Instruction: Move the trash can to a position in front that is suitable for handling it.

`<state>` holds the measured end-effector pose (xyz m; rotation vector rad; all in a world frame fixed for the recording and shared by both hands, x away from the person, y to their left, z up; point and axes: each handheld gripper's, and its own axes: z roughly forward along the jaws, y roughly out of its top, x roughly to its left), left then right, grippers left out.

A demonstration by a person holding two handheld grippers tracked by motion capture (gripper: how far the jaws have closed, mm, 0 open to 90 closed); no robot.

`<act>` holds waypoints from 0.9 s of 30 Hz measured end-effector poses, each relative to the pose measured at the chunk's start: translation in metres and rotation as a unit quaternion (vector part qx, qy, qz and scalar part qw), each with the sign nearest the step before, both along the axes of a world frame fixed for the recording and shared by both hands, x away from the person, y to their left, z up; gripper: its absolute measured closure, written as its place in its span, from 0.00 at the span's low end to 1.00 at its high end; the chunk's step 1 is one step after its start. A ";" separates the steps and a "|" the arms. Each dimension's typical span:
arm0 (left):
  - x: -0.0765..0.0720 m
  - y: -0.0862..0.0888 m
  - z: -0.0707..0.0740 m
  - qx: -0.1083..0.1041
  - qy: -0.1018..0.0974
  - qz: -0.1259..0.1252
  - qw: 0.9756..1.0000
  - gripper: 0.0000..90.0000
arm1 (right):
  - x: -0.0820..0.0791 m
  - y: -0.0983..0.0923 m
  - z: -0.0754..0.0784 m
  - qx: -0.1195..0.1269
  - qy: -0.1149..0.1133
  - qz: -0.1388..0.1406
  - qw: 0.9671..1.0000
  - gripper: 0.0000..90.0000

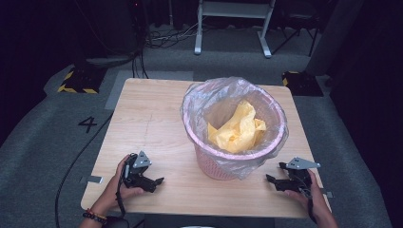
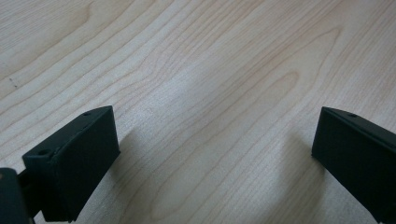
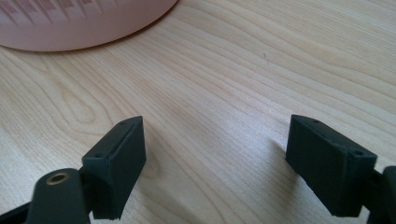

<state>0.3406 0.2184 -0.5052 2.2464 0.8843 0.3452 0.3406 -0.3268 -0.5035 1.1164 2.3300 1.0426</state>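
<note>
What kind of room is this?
Probably a lab or recording studio: a lone wooden table on grey carpet, a floor marking "4", loose cables, and dark surroundings.

Table [image 1: 157,118] pale matt wood; basket [image 1: 214,164] pink plastic w/ glossy clear liner [image 1: 199,95]; tongs [image 2: 210,154] matt black.

the high view looks down and forward over the whole table [image 1: 152,118]. both gripper views sit close above its wood grain, sharing it.
</note>
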 end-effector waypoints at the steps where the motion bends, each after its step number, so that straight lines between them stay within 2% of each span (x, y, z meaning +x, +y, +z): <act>1: 0.000 0.000 0.000 0.003 -0.002 -0.001 1.000 0.01 | 0.000 0.000 0.000 0.000 0.000 0.000 1.000 0.22; 18: -0.001 -0.001 0.000 -0.002 0.002 -0.003 1.000 0.01 | -0.001 -0.001 0.000 0.000 0.002 0.000 1.000 0.23; 22: 0.003 -0.005 0.000 -0.001 0.000 -0.013 1.000 0.01 | -0.002 -0.003 0.002 -0.001 0.000 -0.006 1.000 0.29; 27: 0.013 -0.017 0.000 -0.001 -0.001 -0.031 1.000 0.01 | -0.002 -0.004 0.004 0.020 -0.007 -0.003 1.000 0.30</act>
